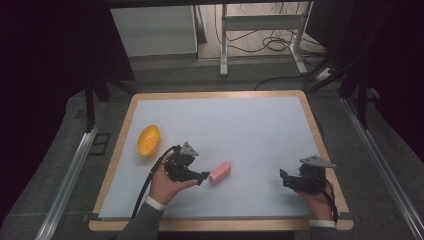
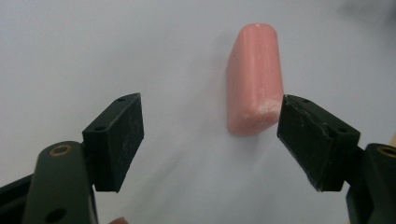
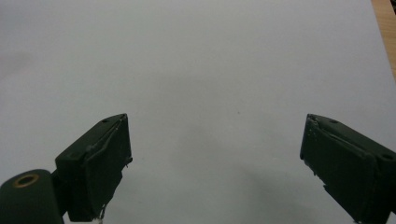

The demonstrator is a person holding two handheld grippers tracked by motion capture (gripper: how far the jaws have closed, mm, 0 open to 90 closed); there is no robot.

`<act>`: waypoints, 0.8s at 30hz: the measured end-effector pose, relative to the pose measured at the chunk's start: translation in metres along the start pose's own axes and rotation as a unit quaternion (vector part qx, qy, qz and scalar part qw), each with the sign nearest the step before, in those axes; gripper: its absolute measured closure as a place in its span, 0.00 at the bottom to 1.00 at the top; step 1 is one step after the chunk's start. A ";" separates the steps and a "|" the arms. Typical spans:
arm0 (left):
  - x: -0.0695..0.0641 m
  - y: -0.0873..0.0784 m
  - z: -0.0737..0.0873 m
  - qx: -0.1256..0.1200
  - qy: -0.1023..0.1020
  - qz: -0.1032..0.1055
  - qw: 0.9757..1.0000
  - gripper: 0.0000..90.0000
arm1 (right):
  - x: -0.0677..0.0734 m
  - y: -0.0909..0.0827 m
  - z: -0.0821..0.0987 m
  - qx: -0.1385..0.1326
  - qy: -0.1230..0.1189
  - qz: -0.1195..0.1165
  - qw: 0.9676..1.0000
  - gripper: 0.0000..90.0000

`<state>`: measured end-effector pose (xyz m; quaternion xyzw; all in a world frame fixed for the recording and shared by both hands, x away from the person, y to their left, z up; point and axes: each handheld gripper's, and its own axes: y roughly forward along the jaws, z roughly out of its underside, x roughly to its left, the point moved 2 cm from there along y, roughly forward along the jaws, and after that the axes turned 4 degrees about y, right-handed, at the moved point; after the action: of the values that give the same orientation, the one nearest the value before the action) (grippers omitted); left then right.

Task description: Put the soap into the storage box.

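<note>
Currently the pink block [image 2: 254, 79] is approached by the left tool [image 2: 210, 140], jaws wide and empty; it should be nudged toward one o'clock until centred. The right tool [image 3: 215, 158] is held open, empty.

White mat [image 1: 240, 130] on wood-edged table [image 1: 320, 140]. Grey carpet floor [image 1: 380, 190]. White desk frame [image 1: 223, 45] behind, loose cables [image 1: 272, 44] underneath. White cabinet [image 1: 155, 30] far left. Metal rails [image 1: 65, 185] both sides. Dim room.
</note>
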<state>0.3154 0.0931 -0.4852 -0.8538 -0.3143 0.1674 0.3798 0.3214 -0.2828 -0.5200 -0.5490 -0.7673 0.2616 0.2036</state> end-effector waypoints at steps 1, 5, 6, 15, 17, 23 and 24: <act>-0.001 0.001 -0.002 0.002 0.002 0.001 1.000 0.26 | 0.000 0.000 0.000 0.000 0.000 -0.001 1.000 0.09; -0.006 0.009 -0.008 0.008 0.008 0.008 1.000 0.26 | 0.000 0.000 0.000 0.001 0.000 0.000 1.000 0.09; -0.008 0.010 -0.009 0.010 0.010 0.010 1.000 0.26 | 0.000 0.000 0.000 0.001 0.000 0.000 1.000 0.09; -0.013 0.021 -0.019 0.018 0.017 0.016 1.000 0.26 | -0.002 0.001 0.001 0.002 0.002 0.002 1.000 0.09; -0.014 0.025 -0.020 0.022 0.019 0.019 0.999 0.26 | -0.002 0.001 0.001 0.003 0.001 0.002 1.000 0.09; -0.017 0.033 -0.025 0.031 0.022 0.021 0.999 0.26 | -0.001 0.002 0.002 0.004 0.001 0.002 1.000 0.09; -0.018 0.034 -0.026 0.032 0.023 0.020 0.999 0.26 | -0.002 0.003 0.002 0.005 0.000 0.003 1.000 0.09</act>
<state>0.3302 0.0495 -0.4928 -0.8511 -0.2830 0.1652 0.4102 0.3230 -0.2840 -0.5233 -0.5502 -0.7642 0.2666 0.2056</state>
